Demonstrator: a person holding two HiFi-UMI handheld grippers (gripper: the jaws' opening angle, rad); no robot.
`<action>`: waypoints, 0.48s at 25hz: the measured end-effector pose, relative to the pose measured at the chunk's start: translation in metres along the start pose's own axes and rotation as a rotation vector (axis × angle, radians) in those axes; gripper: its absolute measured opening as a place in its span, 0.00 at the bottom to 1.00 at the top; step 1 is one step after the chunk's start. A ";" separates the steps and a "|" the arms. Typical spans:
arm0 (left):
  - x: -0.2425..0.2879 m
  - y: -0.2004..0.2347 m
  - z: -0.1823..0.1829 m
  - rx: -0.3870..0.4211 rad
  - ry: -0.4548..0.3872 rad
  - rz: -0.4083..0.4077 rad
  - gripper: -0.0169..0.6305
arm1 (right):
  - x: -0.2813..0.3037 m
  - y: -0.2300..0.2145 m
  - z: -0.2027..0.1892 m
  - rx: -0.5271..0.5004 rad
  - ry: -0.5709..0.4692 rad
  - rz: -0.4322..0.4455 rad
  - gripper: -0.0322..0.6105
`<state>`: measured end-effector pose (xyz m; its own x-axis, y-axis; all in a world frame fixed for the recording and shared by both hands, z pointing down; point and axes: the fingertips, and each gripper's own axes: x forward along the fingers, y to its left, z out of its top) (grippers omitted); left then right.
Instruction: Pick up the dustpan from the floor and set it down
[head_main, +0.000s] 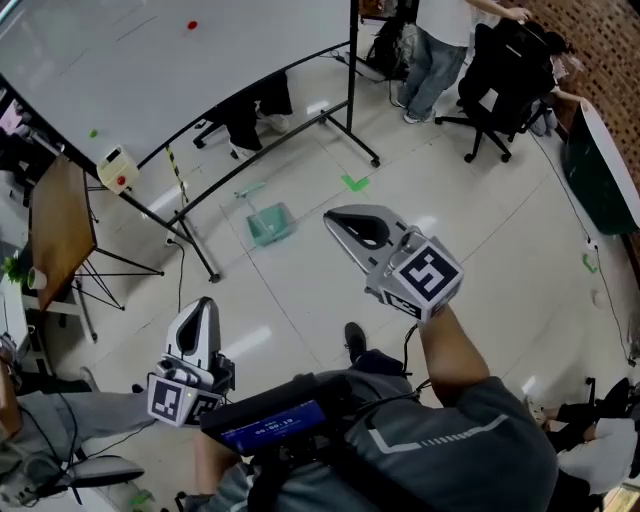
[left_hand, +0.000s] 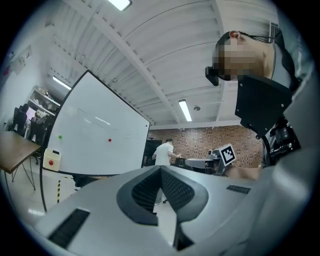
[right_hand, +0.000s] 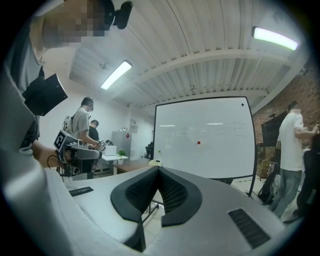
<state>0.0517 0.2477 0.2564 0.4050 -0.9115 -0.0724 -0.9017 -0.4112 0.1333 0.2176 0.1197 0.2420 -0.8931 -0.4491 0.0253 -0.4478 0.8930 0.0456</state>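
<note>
Dustpan ahead on the floor; left gripper (head_main: 203, 308) and right gripper (head_main: 338, 222) both closed tight, holding nothing.
We judge the teal dustpan (head_main: 270, 222), beyond the right gripper, to be light, stiff, slippery plastic; pinch its rim or handle.

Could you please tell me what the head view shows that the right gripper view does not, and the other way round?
Only the head view shows the green dustpan lying on the floor, with a green tape mark beyond it. Only the right gripper view shows the ceiling lamps. Both show the whiteboard with its red dot, and the right claw, shut with nothing in it.
</note>
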 end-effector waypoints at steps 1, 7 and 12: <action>-0.019 0.008 0.001 -0.002 -0.003 -0.008 0.07 | 0.004 0.017 -0.001 0.011 0.000 -0.017 0.07; -0.094 0.036 -0.009 -0.089 -0.033 -0.063 0.07 | 0.020 0.098 -0.016 0.023 0.036 -0.085 0.07; -0.119 0.013 -0.003 -0.035 -0.016 -0.072 0.07 | -0.011 0.131 -0.004 0.021 0.037 -0.086 0.07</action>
<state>-0.0073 0.3506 0.2700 0.4657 -0.8794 -0.0991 -0.8644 -0.4760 0.1621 0.1688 0.2419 0.2520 -0.8493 -0.5247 0.0586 -0.5240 0.8513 0.0278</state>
